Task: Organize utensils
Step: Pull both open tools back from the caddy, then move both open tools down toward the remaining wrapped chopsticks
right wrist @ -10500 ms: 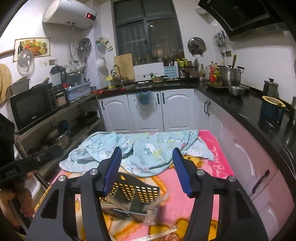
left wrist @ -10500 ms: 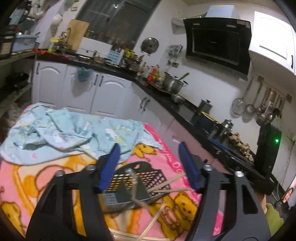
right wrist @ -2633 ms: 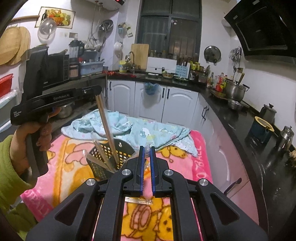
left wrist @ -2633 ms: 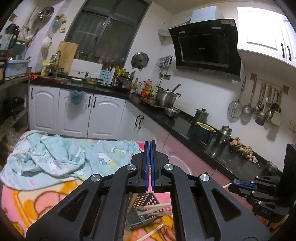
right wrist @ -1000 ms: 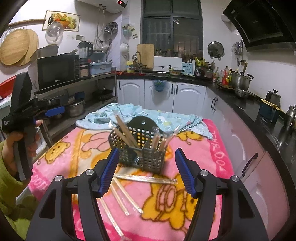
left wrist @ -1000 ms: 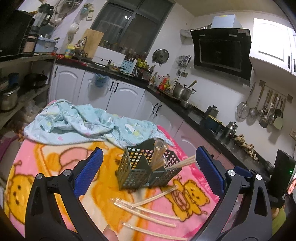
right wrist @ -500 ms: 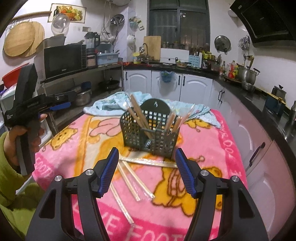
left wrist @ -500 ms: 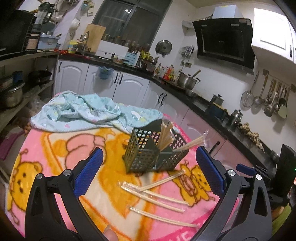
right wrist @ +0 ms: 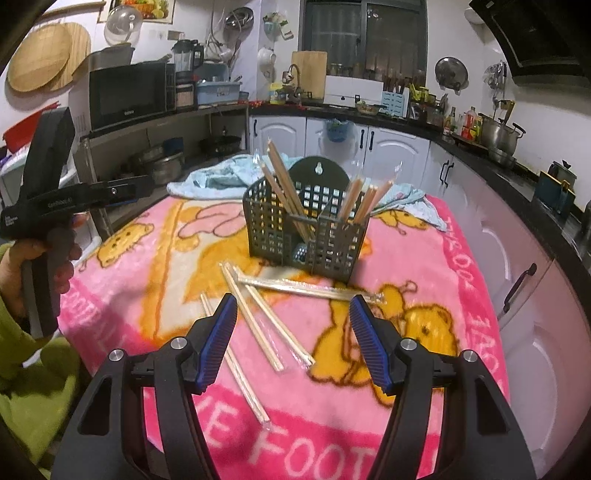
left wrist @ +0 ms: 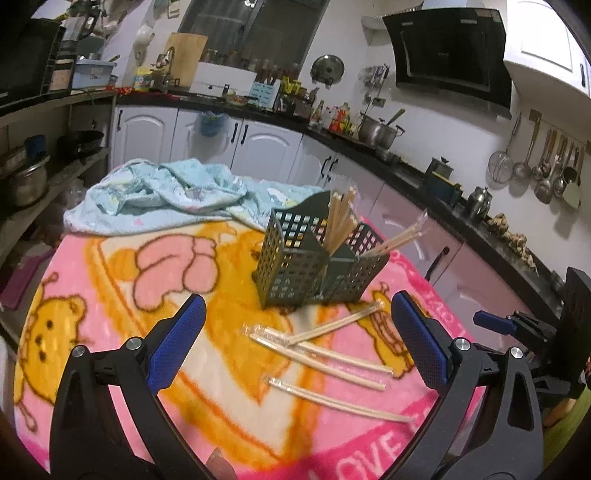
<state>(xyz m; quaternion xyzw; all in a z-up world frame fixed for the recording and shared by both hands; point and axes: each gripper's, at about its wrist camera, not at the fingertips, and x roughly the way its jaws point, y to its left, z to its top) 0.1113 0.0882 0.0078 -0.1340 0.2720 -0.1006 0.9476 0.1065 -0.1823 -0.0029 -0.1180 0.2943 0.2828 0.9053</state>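
Kitchen interior: white base cabinets (right wrist: 391, 147) under a black countertop (left wrist: 402, 166). Dark window (right wrist: 364, 35) straight ahead. Range hood (left wrist: 447, 51) upper right; microwave (right wrist: 127, 92) on left shelving.

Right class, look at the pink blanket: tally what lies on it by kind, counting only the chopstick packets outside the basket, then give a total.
Basket: 1
Loose chopstick packets: 4
Blue cloth: 1
Total: 6
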